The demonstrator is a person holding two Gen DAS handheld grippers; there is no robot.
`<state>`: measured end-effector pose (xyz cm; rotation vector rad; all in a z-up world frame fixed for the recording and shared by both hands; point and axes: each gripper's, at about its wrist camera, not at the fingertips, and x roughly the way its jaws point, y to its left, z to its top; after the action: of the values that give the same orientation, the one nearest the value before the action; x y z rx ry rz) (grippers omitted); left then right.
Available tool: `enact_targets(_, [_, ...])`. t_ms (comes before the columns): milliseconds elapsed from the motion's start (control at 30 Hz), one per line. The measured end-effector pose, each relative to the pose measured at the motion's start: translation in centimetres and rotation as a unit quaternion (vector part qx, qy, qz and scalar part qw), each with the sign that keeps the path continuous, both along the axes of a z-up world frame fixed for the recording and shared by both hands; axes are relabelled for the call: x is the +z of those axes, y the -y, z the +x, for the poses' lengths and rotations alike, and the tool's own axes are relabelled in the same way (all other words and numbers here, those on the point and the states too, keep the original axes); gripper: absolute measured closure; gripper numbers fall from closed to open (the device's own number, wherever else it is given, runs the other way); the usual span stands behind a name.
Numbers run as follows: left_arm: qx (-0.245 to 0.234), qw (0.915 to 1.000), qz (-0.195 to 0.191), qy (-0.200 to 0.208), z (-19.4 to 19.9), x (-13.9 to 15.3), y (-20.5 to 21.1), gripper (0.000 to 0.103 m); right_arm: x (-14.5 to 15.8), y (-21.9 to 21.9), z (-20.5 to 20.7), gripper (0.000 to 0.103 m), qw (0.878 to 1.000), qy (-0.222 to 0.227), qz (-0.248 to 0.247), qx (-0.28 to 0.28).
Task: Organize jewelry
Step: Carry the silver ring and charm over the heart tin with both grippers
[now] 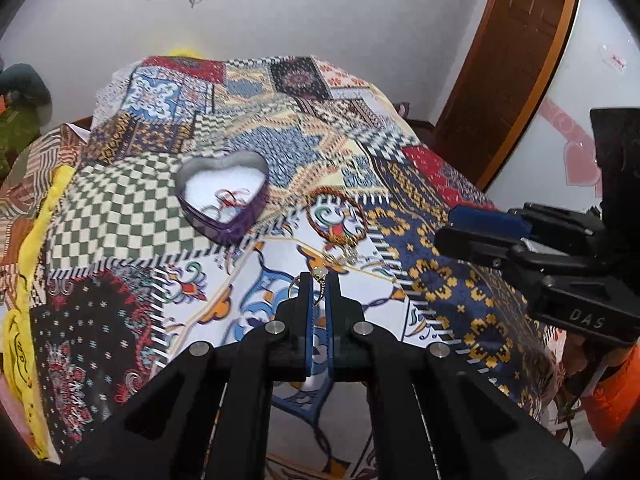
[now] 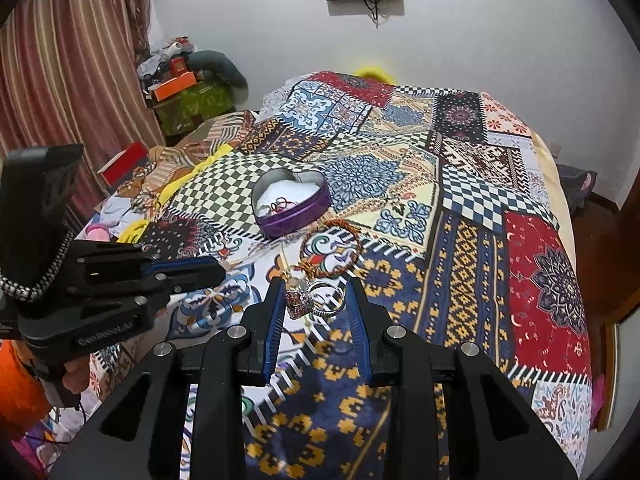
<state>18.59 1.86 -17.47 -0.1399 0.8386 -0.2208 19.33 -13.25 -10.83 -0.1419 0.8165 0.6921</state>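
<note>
Patchwork bedspread (image 1: 420, 208) under both: left gripper (image 1: 318, 280) nearly closed, pinching a small ring (image 1: 316, 286); right gripper (image 2: 316, 292) wide apart around a gemstone ring (image 2: 316, 300).

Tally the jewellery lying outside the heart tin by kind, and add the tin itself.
Stone ring: 1
Beaded bracelet: 1
Small pale-stoned piece, ring or earring unclear, pinched in the left gripper: 1
Heart tin: 1
Total: 4
The tangle inside the tin is not counted.
</note>
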Motion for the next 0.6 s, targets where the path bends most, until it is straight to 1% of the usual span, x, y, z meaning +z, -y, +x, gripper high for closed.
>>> enact_targets(333, [0.034, 0.9988, 0.005, 0.034, 0.9, 2.3, -3.1, 0.100, 1.8, -2.7, 1.3, 0.075, 0.999, 0.020, 0.020, 0.016])
enact_targets(467, [0.045, 0.9978, 0.014, 0.046, 1.8, 2.8, -4.2, 0.100, 2.4, -4.1, 2.3, 0.075, 0.999, 0.029, 0.028, 0.023])
enact_targets(600, [0.051, 0.9974, 0.018, 0.048, 2.9, 2.7, -5.1, 0.100, 2.8, -5.4, 3.5, 0.075, 0.999, 0.036, 0.029, 0.029])
